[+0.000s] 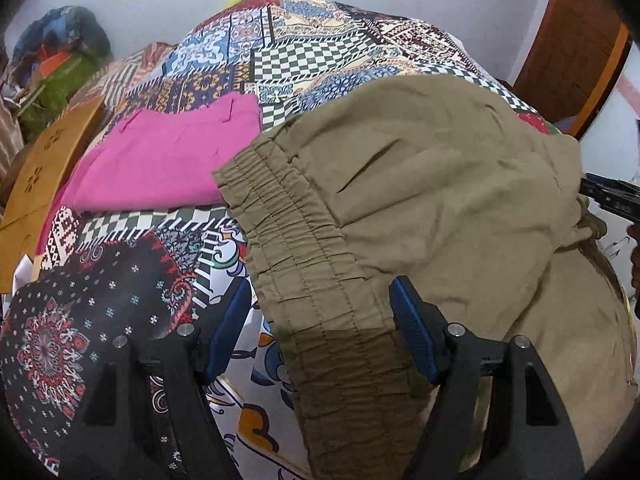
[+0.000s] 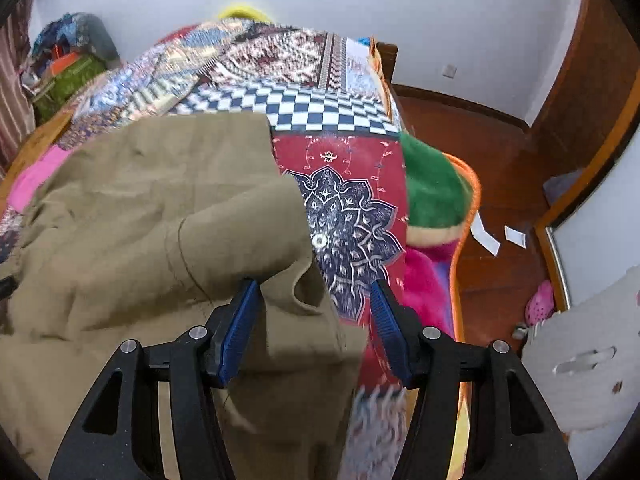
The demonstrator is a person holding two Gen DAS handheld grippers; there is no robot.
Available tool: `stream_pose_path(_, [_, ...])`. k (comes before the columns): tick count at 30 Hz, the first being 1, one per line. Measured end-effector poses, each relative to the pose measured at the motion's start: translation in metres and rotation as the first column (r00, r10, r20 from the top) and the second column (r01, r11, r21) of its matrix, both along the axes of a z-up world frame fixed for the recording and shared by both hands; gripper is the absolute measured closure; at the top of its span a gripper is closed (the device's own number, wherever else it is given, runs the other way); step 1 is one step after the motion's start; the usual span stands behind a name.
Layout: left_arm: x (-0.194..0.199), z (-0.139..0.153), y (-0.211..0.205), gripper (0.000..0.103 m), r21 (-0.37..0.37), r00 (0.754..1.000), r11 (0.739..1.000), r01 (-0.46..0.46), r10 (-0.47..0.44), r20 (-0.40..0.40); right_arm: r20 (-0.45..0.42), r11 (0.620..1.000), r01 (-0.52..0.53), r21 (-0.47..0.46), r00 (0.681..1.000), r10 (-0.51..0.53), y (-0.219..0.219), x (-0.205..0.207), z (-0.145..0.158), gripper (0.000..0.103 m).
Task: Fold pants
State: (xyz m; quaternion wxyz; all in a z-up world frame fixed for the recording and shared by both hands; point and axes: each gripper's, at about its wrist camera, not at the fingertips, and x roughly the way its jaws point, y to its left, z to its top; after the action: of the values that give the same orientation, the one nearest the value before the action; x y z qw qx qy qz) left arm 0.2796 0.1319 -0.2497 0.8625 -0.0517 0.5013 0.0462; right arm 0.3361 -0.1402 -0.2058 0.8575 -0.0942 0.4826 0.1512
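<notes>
With the khaki pants (image 1: 420,184) spread on the patchwork bedspread (image 1: 320,52) right of the pink folded garment (image 1: 168,160), we hover both tongs wide, left gripper (image 1: 320,328) straddling the waistband, right gripper (image 2: 312,328) around loose cloth, seemingly ready to pinch.

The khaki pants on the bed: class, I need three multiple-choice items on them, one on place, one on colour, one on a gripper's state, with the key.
1. Where does the folded pink garment lie relative to the khaki pants in the left wrist view?
A. left of them
B. on top of them
C. under them

2. What colour are the gripper pads?
A. red
B. blue
C. white

3. How do the left gripper jaws stand?
A. clamped shut, empty
B. apart, waistband between them
C. shut on the pink garment

Key: 1 A, it lies beside the elastic waistband; 2 B, both pads are blue; 3 B, the fingers are spread around the waistband.
</notes>
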Motion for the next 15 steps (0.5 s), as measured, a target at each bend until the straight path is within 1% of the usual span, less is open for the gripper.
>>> stream_pose_path(3, [0.001,-0.001,-0.001,0.031,0.008,1.0,1.0,0.0,0.0,-0.003,-0.02,1.0,-0.005,-0.024,1.0,0.005,0.006,0.002,-0.009,0.05])
stream_pose_path(5, [-0.001,0.004,0.0,0.031,0.008,1.0,1.0,-0.003,0.003,0.003,-0.02,0.999,-0.009,-0.038,1.0,0.008,0.005,-0.001,-0.003,0.05])
stream_pose_path(8, [-0.006,0.016,0.005,0.031,0.034,0.999,0.999,-0.011,0.01,0.034,-0.022,0.999,-0.02,-0.033,1.0,0.019,-0.005,-0.007,0.015,0.049])
stream_pose_path(10, [-0.008,0.024,0.013,0.03,0.052,0.998,0.998,-0.025,0.022,0.059,-0.008,1.0,-0.022,-0.021,1.0,0.022,-0.01,-0.007,0.03,0.049])
stream_pose_path(13, [-0.005,0.032,0.032,0.028,0.073,0.994,0.995,-0.07,0.064,0.084,0.03,1.0,-0.021,-0.003,0.999,0.021,-0.014,-0.008,0.051,0.049])
stream_pose_path(15, [0.0,0.035,0.044,0.028,0.066,0.991,0.993,-0.1,0.093,0.092,0.05,1.0,-0.017,0.019,0.999,0.016,-0.014,-0.004,0.061,0.046])
